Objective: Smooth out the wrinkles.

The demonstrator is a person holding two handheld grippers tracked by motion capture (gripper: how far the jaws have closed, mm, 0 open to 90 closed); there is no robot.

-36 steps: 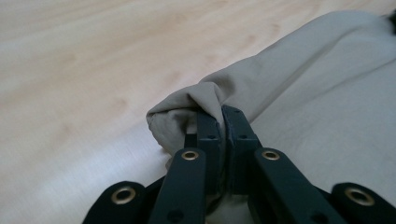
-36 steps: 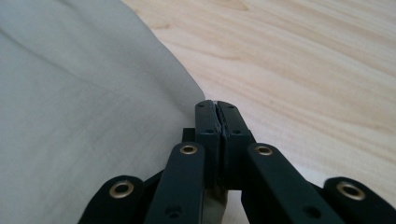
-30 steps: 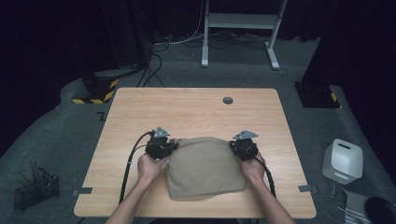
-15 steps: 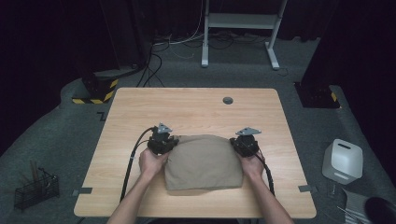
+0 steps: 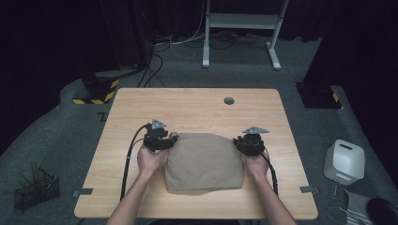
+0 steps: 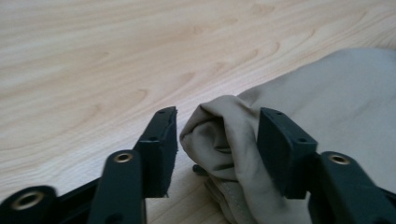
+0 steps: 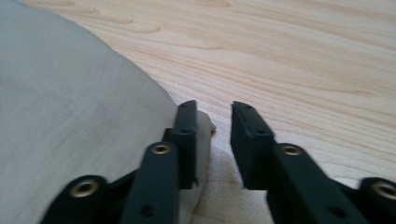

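- A tan cloth (image 5: 204, 161), folded flat, lies on the wooden table (image 5: 197, 105), near the edge where the person sits.
- The left gripper (image 5: 162, 140) sits at the cloth's far left corner, held by the left hand (image 5: 151, 160).
- Its jaws have just been opening. In the left gripper view a bunched corner of the cloth (image 6: 224, 140) sits between them. One jaw is right against the cloth, and there is a gap at the other, so they are not squeezing it.
- The right gripper (image 5: 248, 143) sits at the cloth's far right corner, held by the right hand (image 5: 256, 162).
- Its jaws have just been opening too (not as wide). In the right gripper view a small tip of cloth (image 7: 205, 123) peeks out by one jaw, and the space between the jaws shows bare wood and a little cloth low down. They hold nothing.
- A small dark round spot (image 5: 228, 100) is in the table top far from the cloth.
- A white box (image 5: 345, 161) stands on the grey floor to the right of the table.
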